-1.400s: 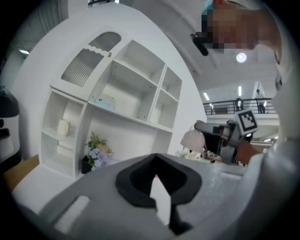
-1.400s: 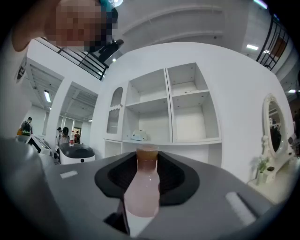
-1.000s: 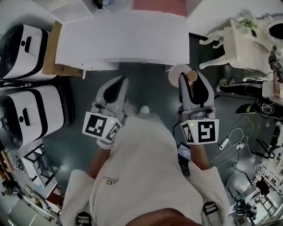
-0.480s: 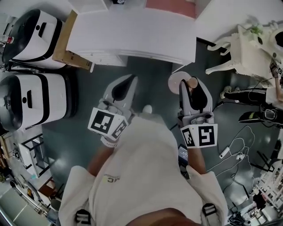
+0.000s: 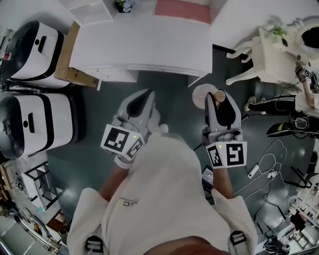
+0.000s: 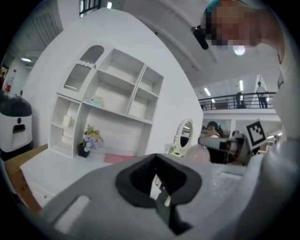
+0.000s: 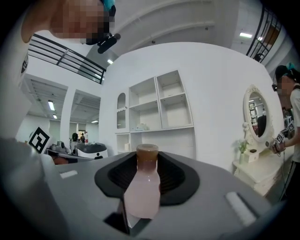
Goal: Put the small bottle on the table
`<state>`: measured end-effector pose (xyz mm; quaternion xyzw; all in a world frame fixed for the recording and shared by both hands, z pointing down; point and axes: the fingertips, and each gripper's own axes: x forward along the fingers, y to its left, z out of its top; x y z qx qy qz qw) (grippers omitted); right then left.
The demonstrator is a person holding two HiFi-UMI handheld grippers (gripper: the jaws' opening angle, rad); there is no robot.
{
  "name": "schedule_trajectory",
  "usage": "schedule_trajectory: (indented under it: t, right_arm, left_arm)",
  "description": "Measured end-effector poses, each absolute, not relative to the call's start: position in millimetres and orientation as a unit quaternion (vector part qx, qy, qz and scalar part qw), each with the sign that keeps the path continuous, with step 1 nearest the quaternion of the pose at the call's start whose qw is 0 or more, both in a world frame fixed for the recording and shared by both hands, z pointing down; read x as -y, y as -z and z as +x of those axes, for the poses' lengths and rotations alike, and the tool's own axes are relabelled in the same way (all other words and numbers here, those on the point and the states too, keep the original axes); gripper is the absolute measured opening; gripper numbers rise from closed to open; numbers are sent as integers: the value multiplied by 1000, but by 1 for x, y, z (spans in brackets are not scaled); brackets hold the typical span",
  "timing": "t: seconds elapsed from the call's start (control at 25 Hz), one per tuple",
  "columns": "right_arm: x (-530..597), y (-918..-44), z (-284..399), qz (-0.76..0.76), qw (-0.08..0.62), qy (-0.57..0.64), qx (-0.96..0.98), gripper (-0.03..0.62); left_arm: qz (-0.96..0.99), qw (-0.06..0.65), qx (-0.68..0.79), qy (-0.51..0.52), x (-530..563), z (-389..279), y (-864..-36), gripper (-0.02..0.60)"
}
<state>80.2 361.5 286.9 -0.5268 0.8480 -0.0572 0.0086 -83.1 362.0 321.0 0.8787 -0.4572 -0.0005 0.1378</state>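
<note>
The small bottle (image 7: 140, 192), pale pink with a brown cap, sits between the jaws of my right gripper (image 7: 143, 187), which is shut on it. In the head view the small bottle (image 5: 202, 94) shows at the tip of the right gripper (image 5: 219, 99), just short of the near edge of the white table (image 5: 144, 45). My left gripper (image 5: 142, 98) hovers to the left over the dark floor, at about the same distance from the table. Its jaws are shut with nothing between them. In the left gripper view the table top (image 6: 56, 161) lies ahead under white shelves.
Two white-and-black machines (image 5: 35, 119) stand at the left beside a wooden board (image 5: 67, 60). A pink mat (image 5: 182, 9) and a flower pot (image 5: 124, 5) sit at the table's back. An ornate white dresser (image 5: 271, 55) and floor cables (image 5: 264, 159) are to the right.
The head view has shifted a little. The left gripper has edged forward toward the table. The right gripper still holds the bottle in nearly the same place.
</note>
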Motion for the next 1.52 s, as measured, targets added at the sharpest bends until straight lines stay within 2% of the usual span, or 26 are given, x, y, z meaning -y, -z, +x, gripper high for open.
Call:
schedule_trajectory:
  t: [0.96, 1.52]
  right_arm:
    - [-25, -301, 115, -605, -11, 36, -795, 137]
    - [64, -372, 90, -562, -32, 46, -825, 137]
  left_arm:
    - [934, 119, 338, -16, 0, -25, -327, 1]
    - [916, 126, 377, -46, 83, -31, -378, 0]
